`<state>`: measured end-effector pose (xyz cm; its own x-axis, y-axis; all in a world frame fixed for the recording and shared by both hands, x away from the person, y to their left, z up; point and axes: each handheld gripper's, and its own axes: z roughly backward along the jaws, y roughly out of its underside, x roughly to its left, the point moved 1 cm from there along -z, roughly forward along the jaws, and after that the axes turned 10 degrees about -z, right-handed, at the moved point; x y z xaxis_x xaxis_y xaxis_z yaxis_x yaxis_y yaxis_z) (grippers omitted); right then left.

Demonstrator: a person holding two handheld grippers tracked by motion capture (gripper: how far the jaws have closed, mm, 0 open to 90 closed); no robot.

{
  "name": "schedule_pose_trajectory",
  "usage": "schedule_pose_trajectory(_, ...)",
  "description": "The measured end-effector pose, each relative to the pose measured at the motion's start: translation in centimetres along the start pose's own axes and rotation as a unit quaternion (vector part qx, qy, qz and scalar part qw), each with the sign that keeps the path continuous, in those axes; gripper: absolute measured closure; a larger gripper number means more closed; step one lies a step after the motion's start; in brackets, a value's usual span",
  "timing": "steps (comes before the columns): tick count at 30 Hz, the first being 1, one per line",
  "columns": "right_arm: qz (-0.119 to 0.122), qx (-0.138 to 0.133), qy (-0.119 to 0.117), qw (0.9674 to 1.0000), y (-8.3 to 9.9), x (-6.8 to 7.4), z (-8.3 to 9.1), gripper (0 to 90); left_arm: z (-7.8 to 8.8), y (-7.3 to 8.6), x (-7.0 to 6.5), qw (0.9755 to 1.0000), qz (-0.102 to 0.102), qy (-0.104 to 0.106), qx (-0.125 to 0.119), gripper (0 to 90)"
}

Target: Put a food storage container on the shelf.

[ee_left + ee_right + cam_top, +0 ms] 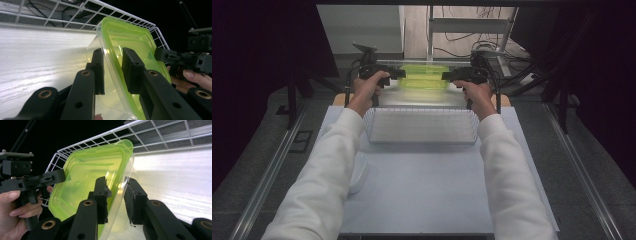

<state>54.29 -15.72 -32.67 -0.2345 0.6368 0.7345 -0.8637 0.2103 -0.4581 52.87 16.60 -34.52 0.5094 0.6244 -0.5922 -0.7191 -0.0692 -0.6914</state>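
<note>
- Here, worktop (422,190): pale sheet, carries the whole setup.
- Near wire basket (422,140): centre of the worktop, nothing in it, between the person's forearms.
- Far wire basket (75,10): at the worktop's back edge; task's thing sits within its walls.
- Container (424,77): clear tub w/ green lid, inside the far wire basket. Can't tell if it rests on the bottom.
- Left hand-held gripper (113,57): jaws spread, straddling the container's rim at one end; gap visible, no pinch.
- Right hand-held gripper (117,182): same at the opposite end; jaws spread, one clear of the tub wall.
- Progress (est.): placement looks done, or nearly. Left to do: draw both hand-held grippers clear.
</note>
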Motion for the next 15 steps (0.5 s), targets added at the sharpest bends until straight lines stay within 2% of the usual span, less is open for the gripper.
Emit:
schedule_pose_trajectory(2, 0.0, -0.001, 0.0, 1.0, 0.0, -0.1, 0.0, 70.5, 0.0, 0.0, 0.1, 1.0, -0.003, -0.005, 0.0, 70.4)
schedule_pose_trajectory(4, 0.014, -0.007, 0.005, 0.9999, 0.1, 0.0, 0.0, 66.6, -0.1, 0.1, 0.0, 0.9999, -0.012, -0.012, -0.003, 62.7)
schedule_pose_trajectory(6, 0.018, -0.018, -0.003, 0.9997, 0.2, 0.0, 0.1, 57.1, -0.1, 0.2, -0.1, 0.9997, -0.018, -0.008, -0.011, 54.8)
schedule_pose_trajectory(8, 0.028, -0.031, 0.004, 0.9991, 0.3, 0.1, 0.3, 47.3, 0.0, 0.2, -0.3, 0.9994, -0.026, -0.012, -0.021, 44.5)
schedule_pose_trajectory(11, 0.056, -0.057, 0.014, 0.9967, 0.4, 0.7, 1.0, 38.2, 0.2, 0.2, -0.7, 0.9983, -0.046, -0.02, -0.03, 33.9)
schedule_pose_trajectory(13, 0.078, -0.069, 0.02, 0.9944, 0.6, 1.3, 1.6, 34.6, 0.5, 0.3, -1.0, 0.9978, -0.056, -0.017, -0.033, 30.4)
schedule_pose_trajectory(15, 0.09, -0.077, 0.025, 0.9926, 0.9, 1.7, 2.1, 32.3, 1.1, 0.6, -1.2, 0.9968, -0.066, -0.021, -0.039, 27.0)
